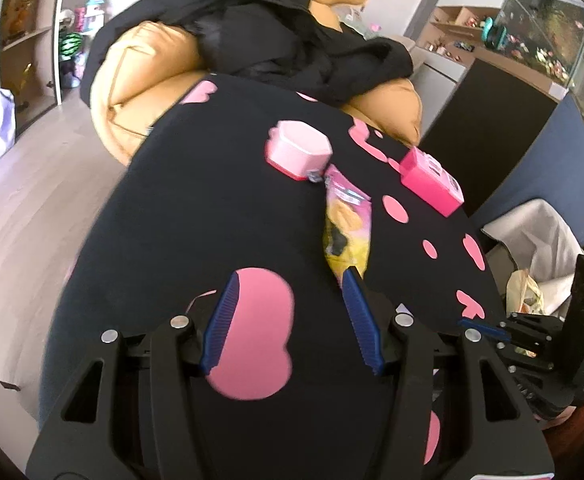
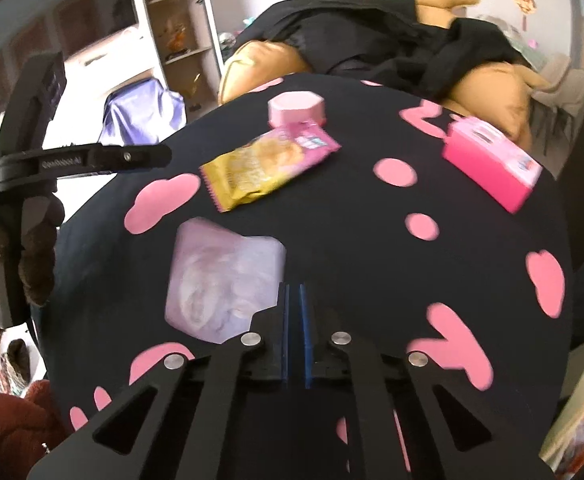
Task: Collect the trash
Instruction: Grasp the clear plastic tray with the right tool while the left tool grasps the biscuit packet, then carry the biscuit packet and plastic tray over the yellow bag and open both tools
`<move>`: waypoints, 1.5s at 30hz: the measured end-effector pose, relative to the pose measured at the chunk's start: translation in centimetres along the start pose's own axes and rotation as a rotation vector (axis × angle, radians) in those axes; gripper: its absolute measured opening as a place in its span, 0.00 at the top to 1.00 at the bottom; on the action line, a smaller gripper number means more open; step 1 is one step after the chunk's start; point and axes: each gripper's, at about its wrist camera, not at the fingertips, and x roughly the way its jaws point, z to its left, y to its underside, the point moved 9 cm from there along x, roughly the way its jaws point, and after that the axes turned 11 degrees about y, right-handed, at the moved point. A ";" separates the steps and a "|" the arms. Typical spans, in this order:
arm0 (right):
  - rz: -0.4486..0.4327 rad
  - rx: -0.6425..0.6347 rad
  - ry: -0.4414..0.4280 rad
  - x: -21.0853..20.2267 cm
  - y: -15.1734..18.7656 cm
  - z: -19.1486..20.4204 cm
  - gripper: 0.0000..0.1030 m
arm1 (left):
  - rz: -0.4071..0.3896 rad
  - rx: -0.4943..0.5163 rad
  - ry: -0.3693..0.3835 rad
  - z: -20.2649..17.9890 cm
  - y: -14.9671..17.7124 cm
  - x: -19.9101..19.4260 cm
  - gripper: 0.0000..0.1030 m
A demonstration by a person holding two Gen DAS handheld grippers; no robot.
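Over the black pink-patched table (image 2: 372,216), we hold our right gripper (image 2: 295,304) pinched together beside a crumpled tissue (image 2: 219,280), our left gripper (image 1: 292,304) apart near the snack wrapper (image 1: 346,228).

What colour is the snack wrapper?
Yellow and pink snack wrapper, clearest in the right wrist view.

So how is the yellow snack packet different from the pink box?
The snack packet is flat, crinkly and yellow with a pink end; the pink box is a stiff block, pink all over. The packet lies beside the pale pink jar; the box sits apart near the table edge. Both rest on the black table, untouched.
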 end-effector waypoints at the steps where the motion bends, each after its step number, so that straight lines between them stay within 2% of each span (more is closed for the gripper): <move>1: -0.002 0.013 0.002 -0.3 0.2 -0.5 0.93 | 0.009 0.007 0.002 -0.4 -0.1 0.5 0.50; 5: -0.011 0.083 -0.018 -1.4 0.6 -2.2 0.93 | 0.031 0.021 0.015 -1.6 -0.7 2.4 0.50; 9: 0.011 0.089 -0.134 -1.5 0.9 -0.6 0.92 | 0.031 -0.006 -0.004 -1.7 -1.5 3.4 0.50; 10: 0.028 0.073 -0.149 -1.0 1.1 0.2 0.91 | 0.026 -0.008 -0.001 -1.8 -1.6 3.3 0.50; 13: 0.062 0.105 -0.193 0.5 1.4 1.1 0.71 | 0.015 0.009 -0.003 -2.0 -1.7 2.6 0.50; 16: 0.082 0.128 -0.211 2.2 1.1 2.0 0.70 | 0.011 0.005 -0.008 -1.3 -1.5 1.8 0.50; 19: 0.057 0.079 -0.176 2.9 0.4 3.4 0.70 | -0.003 -0.022 -0.022 0.0 -1.4 1.1 0.50; 21: 0.034 0.013 -0.122 3.2 -0.1 4.3 0.71 | -0.009 -0.046 -0.030 1.1 -1.4 0.8 0.50; 22: 0.025 -0.023 -0.095 3.2 -0.1 4.7 0.75 | -0.010 -0.056 -0.034 1.5 -1.3 0.6 0.50; 23: 0.016 -0.060 -0.069 3.2 -0.1 5.2 0.89 | -0.010 -0.063 -0.038 1.9 -1.1 0.5 0.50; 27: -0.005 -0.088 -0.074 1.9 0.0 5.3 0.96 | -0.005 -0.072 -0.047 2.5 -0.8 0.4 0.50; 31: -0.040 -0.032 -0.065 -0.6 -0.3 2.6 0.96 | 0.000 -0.054 -0.026 1.4 -1.0 0.9 0.50; 34: -0.070 0.026 -0.018 -2.9 -0.3 -0.9 0.96 | 0.009 -0.008 0.002 -0.4 -1.5 2.1 0.50; 38: -0.098 0.108 0.043 -4.9 0.2 -5.0 0.97 | 0.040 0.031 0.013 -2.4 -2.2 5.2 0.50; 40: -0.113 0.141 0.067 -5.8 0.6 -6.7 0.96 | 0.061 0.045 -0.007 -2.8 -2.5 6.7 0.51; 43: -0.127 0.168 0.096 -6.9 1.4 -8.4 0.96 | 0.102 0.035 -0.032 -2.9 -2.7 9.0 0.72; 45: -0.136 0.175 0.108 -7.4 1.9 -9.1 0.96 | 0.111 0.008 -0.034 -3.0 -2.6 9.5 0.90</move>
